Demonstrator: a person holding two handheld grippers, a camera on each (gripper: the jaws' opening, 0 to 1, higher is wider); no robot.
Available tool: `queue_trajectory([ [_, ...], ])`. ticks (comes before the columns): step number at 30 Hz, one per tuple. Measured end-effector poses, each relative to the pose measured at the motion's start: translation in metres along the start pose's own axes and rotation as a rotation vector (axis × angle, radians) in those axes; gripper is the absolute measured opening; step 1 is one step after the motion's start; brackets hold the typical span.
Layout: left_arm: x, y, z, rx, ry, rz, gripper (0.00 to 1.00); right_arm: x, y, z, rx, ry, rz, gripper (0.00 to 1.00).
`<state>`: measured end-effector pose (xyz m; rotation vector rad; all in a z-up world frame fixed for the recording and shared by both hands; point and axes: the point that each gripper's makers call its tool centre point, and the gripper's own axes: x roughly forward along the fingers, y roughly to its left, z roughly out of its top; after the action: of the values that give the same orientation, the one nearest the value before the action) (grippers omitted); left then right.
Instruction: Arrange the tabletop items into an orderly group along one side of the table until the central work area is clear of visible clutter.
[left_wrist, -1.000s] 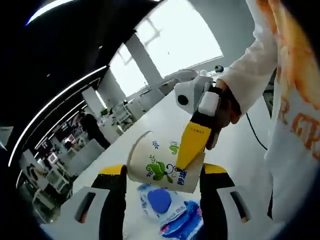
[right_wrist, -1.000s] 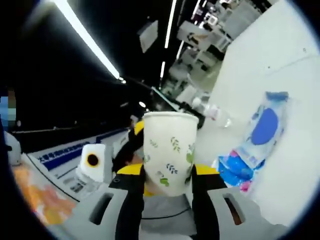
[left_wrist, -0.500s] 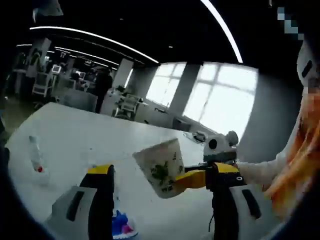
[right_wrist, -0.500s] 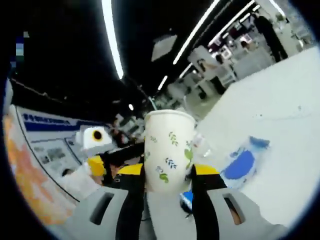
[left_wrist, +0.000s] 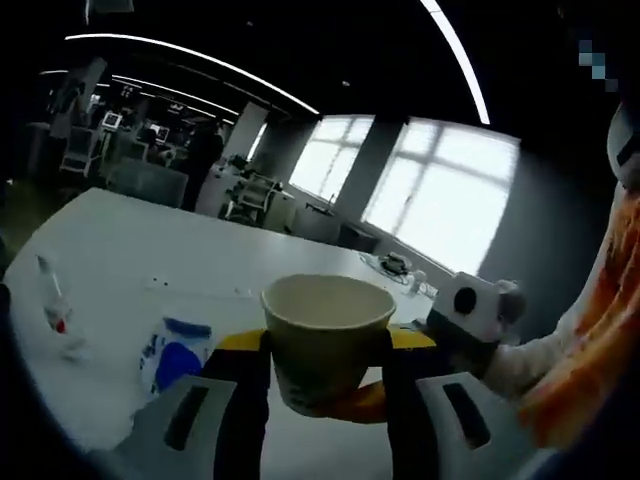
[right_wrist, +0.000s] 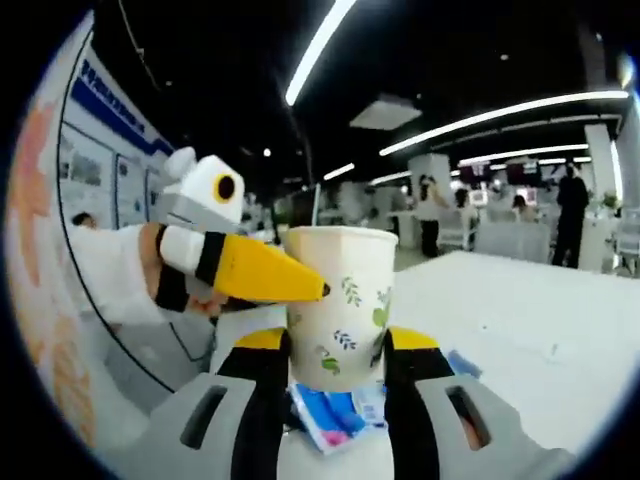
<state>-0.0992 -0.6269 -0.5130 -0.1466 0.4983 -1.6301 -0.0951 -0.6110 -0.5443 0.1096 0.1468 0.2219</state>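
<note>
A white paper cup (left_wrist: 322, 365) with green leaf print stands upright between the jaws of my left gripper (left_wrist: 327, 338), and both jaws touch its sides near the rim. My right gripper (left_wrist: 345, 402) comes in from the right with a yellow jaw under the cup. In the right gripper view the same cup (right_wrist: 340, 300) is held low down by my right gripper (right_wrist: 338, 345), which is shut on it. The left gripper's yellow finger (right_wrist: 265, 272) lies against the cup's upper left side. A blue and white packet (left_wrist: 170, 360) lies on the white table (left_wrist: 130, 250) below.
A small clear bottle (left_wrist: 50, 305) lies near the table's left edge. The packet (right_wrist: 330, 418) sits just under the cup on the table (right_wrist: 520, 320). A person's white and orange sleeve (left_wrist: 590, 350) is at the right. Desks and chairs stand beyond the table.
Both cameras swung. The left gripper's jaws moved in around the cup and narrowed onto it; half a second ago the cup hung tilted ahead of them. The right gripper kept its hold.
</note>
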Motion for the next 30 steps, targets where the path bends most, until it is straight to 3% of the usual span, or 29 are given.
queue_trajectory([
  [5, 0.005, -0.001, -0.007, 0.061, 0.006, 0.026, 0.42, -0.003, -0.005, -0.011, 0.089, 0.035, -0.006, 0.36],
  [10, 0.003, 0.015, -0.001, 0.012, -0.034, 0.041, 0.42, -0.014, -0.014, -0.021, 0.096, 0.069, -0.028, 0.37],
  [14, -0.003, 0.053, 0.0, 0.101, -0.003, 0.16, 0.42, -0.032, -0.027, -0.027, 0.128, 0.066, -0.076, 0.37],
  [22, -0.009, 0.108, -0.008, 0.155, 0.021, 0.287, 0.42, -0.073, -0.057, -0.046, 0.207, 0.068, -0.19, 0.34],
  [30, -0.01, 0.174, -0.025, 0.159, 0.017, 0.438, 0.42, -0.092, -0.063, -0.062, 0.275, 0.08, -0.235, 0.34],
])
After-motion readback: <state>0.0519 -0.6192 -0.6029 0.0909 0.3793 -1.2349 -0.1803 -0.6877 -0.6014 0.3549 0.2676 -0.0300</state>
